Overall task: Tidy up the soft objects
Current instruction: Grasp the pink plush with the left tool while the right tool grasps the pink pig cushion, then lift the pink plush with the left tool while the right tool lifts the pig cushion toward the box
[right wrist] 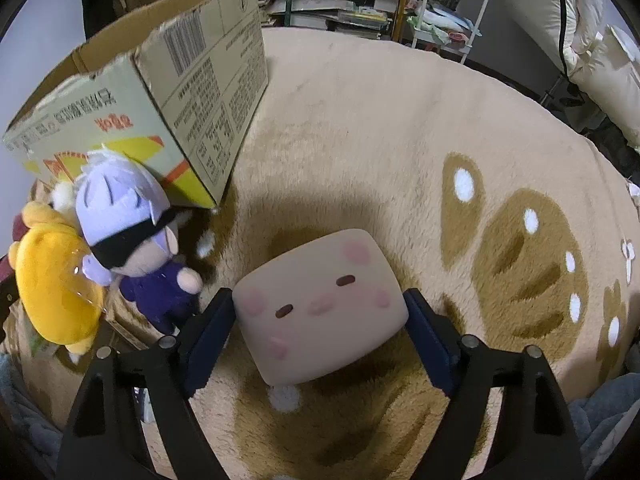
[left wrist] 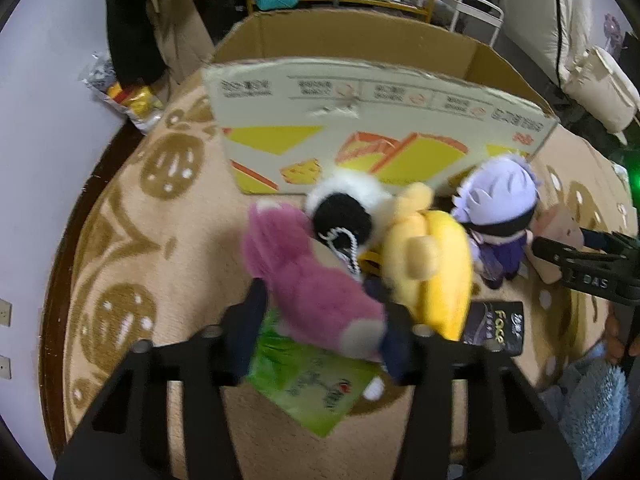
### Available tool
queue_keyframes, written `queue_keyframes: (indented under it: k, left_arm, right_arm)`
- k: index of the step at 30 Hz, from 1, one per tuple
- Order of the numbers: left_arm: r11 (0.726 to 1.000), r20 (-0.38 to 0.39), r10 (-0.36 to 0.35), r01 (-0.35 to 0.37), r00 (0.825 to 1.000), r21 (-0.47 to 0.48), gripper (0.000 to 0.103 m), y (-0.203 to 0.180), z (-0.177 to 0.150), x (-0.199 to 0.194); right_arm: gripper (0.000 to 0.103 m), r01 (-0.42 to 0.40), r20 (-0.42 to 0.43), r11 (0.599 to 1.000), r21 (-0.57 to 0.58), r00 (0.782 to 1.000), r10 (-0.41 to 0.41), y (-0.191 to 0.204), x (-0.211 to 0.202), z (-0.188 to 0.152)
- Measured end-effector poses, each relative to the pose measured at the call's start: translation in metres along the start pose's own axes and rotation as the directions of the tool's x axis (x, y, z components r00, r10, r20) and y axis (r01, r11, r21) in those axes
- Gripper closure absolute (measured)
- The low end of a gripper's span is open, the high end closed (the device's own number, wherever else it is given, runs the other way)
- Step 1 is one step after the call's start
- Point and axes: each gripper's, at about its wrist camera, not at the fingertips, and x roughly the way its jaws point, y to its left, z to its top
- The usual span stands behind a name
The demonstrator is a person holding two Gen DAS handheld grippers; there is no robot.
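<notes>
Left gripper (left wrist: 324, 332) pinches the pink plush (left wrist: 316, 292) at its lower end, both dark pads against the fur; jaws pressed in tight on it; the plush runs up toward 11 o'clock from the grip and lies partly over a green packet (left wrist: 316, 388) at 6 o'clock on the rug (left wrist: 160, 240); at 1 o'clock of the grip a yellow plush (left wrist: 432, 276) touches the pink one; a black-and-white plush (left wrist: 348, 208) sits at 12 o'clock between them (blurred, shape unclear); cardboard box (left wrist: 360, 128) stands behind at 12 o'clock, top open; a doll with pale lilac hair (left wrist: 500, 208) at 2 o'clock; a dark packet (left wrist: 496, 326) at 3 o'clock.

Right gripper (right wrist: 320, 320) straddles the beige block plush (right wrist: 320, 304), one blue pad at each side of it, touching or nearly so (cannot tell if they squeeze yet); the block lies on the rug (right wrist: 400, 140), face up, tilted; lilac-haired doll (right wrist: 132, 240) at 9 o'clock, near but apart from the block; yellow plush (right wrist: 56, 284) beyond it at 9 o'clock, touching the doll; cardboard box (right wrist: 160, 100) at 10 o'clock, the doll leaning at its front corner.
</notes>
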Motion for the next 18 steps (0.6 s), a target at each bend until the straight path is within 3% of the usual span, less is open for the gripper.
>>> queue_keyframes:
  k: [10, 18]
  left_arm:
    - [0.999, 0.028, 0.015, -0.016, 0.999, 0.037, 0.064, -0.008, -0.006, -0.007]
    - [0.999, 0.082, 0.02, -0.024, 0.996, 0.039, 0.066, -0.007, -0.007, -0.02]
  right_arm:
    - [0.036, 0.024, -0.015, 1.0, -0.015, 1.0, -0.024, 0.007, -0.002, -0.01]
    - [0.043, 0.019, -0.002, 1.0, -0.009, 1.0, -0.019, 0.005, -0.012, -0.012]
